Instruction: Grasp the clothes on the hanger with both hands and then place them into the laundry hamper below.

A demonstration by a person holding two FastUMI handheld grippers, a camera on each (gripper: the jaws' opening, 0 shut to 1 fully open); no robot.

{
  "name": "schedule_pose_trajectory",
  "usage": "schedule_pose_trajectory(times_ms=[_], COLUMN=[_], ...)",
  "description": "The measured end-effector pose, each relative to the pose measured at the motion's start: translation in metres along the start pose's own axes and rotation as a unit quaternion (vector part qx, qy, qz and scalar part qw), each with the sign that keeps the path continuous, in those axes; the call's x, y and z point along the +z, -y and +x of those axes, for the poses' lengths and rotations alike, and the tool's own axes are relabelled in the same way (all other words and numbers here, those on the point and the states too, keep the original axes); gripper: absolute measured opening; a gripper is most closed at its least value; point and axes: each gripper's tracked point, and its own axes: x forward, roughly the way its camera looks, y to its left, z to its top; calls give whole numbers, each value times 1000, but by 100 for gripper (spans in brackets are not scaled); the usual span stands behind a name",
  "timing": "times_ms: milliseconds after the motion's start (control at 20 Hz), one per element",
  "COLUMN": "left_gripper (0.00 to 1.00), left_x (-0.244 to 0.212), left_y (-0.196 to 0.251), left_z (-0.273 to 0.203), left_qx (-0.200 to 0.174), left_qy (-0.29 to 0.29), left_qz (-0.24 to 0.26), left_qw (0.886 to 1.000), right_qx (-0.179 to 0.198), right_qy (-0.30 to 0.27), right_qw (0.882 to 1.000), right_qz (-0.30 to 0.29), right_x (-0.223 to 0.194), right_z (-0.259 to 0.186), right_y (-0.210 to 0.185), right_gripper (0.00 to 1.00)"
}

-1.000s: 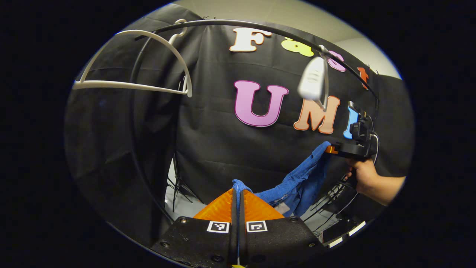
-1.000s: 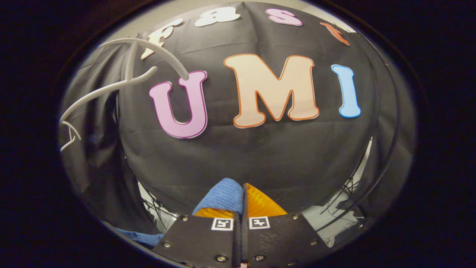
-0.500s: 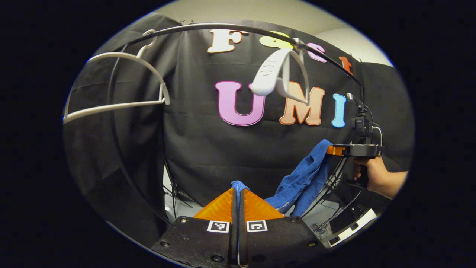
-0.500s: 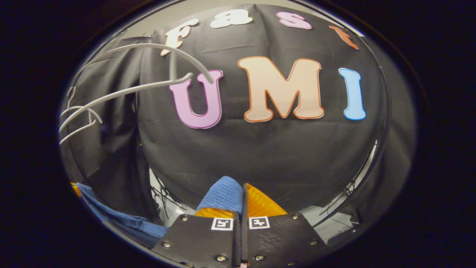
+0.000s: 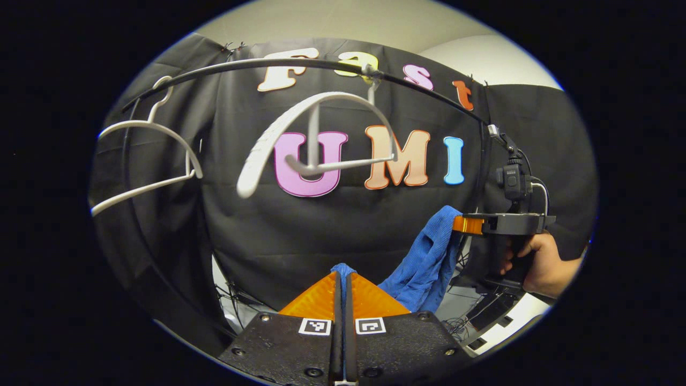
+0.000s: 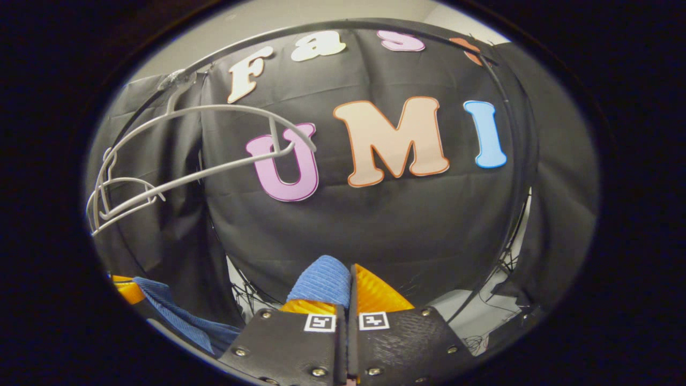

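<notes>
A blue knitted garment (image 5: pixel 426 262) hangs slack between the two grippers. My left gripper (image 5: pixel 343 274) is shut on one edge of it, a small fold showing between the fingertips. In the left gripper view the right gripper (image 5: pixel 465 224), held by a hand (image 5: pixel 538 260), grips the cloth's other end at the right. In the right gripper view my right gripper (image 6: pixel 348 271) is shut on a blue fold (image 6: pixel 321 281), and the cloth (image 6: pixel 171 319) trails off to the lower left. A bare white hanger (image 5: pixel 316 145) swings from the black rail (image 5: pixel 300 65). The hamper is hidden.
A second bare white hanger (image 5: pixel 144 161) hangs at the rail's left end. Both hangers (image 6: pixel 198 150) appear at the left in the right gripper view. The rack's black upright (image 6: pixel 517 161) curves down at the right. Stand legs and cables (image 5: pixel 241 297) sit on the pale floor.
Both grippers have drawn back and down with the blue garment, so the rail and hangers sit higher and farther. The freed hanger has swung round, showing its full arc.
</notes>
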Motion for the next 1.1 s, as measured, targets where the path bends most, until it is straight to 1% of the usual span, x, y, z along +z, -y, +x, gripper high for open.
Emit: schedule_pose_trajectory(times_ms=[50,100,200,250,350,600,650,700,750,800,850,900,1100], left_gripper=[3,2,2,2,2,2,2,2,2,2,2,2,3], left_x=[3,5,9,12,18,36,40,44,49,54,62,71,110], left_y=[4,6,9,11,20,25,26,26,29,32,35,38,49], left_z=[2,4,8,10,10,19,22,24,27,32,35,35,39], left_qx=[-6,-9,-18,-22,-34,-45,-44,-41,-41,-40,-40,-39,-51], left_qy=[4,10,16,20,29,60,66,69,74,78,83,89,127], left_qz=[0,-1,2,3,2,14,16,17,14,12,12,12,14], left_qw=[1000,1000,1000,1000,999,997,997,997,996,996,996,995,990], right_qx=[-2,-2,7,11,18,46,56,65,74,81,86,87,91], right_qy=[1,4,9,9,9,11,10,9,7,7,7,8,20], right_qw=[1000,1000,1000,1000,1000,999,998,998,997,997,996,996,994], right_qz=[0,2,3,3,1,2,5,10,15,20,23,25,53], right_x=[5,9,18,21,25,35,37,37,40,43,47,52,77], right_z=[-10,-11,-20,-24,-32,-47,-49,-52,-54,-58,-60,-61,-63], right_y=[-6,-3,-11,-14,-22,-45,-53,-61,-68,-75,-79,-82,-85], right_gripper=[2,2,2,7,7,7,2,7,2,7,7,2,2])
